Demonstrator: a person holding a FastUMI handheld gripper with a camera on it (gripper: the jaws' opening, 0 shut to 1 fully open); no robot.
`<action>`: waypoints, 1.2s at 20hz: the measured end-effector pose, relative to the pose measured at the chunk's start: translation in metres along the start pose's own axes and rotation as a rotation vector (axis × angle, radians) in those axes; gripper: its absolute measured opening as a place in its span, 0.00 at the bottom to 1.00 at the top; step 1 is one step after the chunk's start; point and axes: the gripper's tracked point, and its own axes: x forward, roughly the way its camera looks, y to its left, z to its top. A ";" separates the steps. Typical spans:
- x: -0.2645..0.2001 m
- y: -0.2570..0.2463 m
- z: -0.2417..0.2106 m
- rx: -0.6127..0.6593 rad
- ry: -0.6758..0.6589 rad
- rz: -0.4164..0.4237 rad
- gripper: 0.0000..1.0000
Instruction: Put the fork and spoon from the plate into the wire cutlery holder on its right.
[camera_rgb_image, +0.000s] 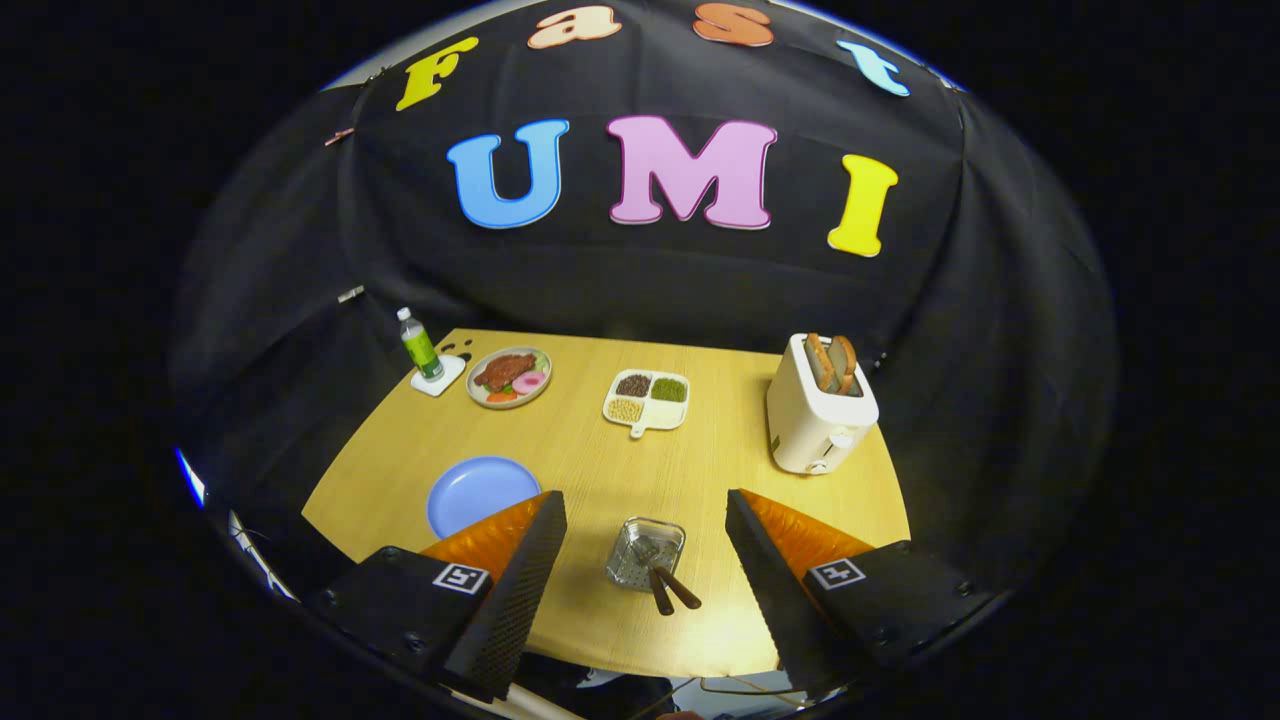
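Wire cutlery holder (645, 551) holds two brown-handled utensils (668, 590); blue plate (481, 492) bare; tool (646, 560) spread open above, gripping nothing

Plate (478, 492) left of wire cutlery holder (645, 552), holder between spread tongs (647, 560), toaster (820, 410) beyond, table (600, 460) beneath

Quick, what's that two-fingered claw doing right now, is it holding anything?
Gripper: open, holding nothing; its fingers are spread either side of the small wire cutlery holder, which has two brown-handled utensils standing in it.

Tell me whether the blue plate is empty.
Empty: the blue plate shows bare; two brown handles stick out of the wire cutlery holder between the open gripper fingers.
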 end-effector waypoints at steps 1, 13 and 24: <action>-0.006 0.000 0.009 0.011 -0.043 -0.019 1.00; -0.074 -0.021 0.130 0.077 -0.532 -0.144 0.99; -0.068 -0.069 0.128 0.111 -0.520 -0.009 0.99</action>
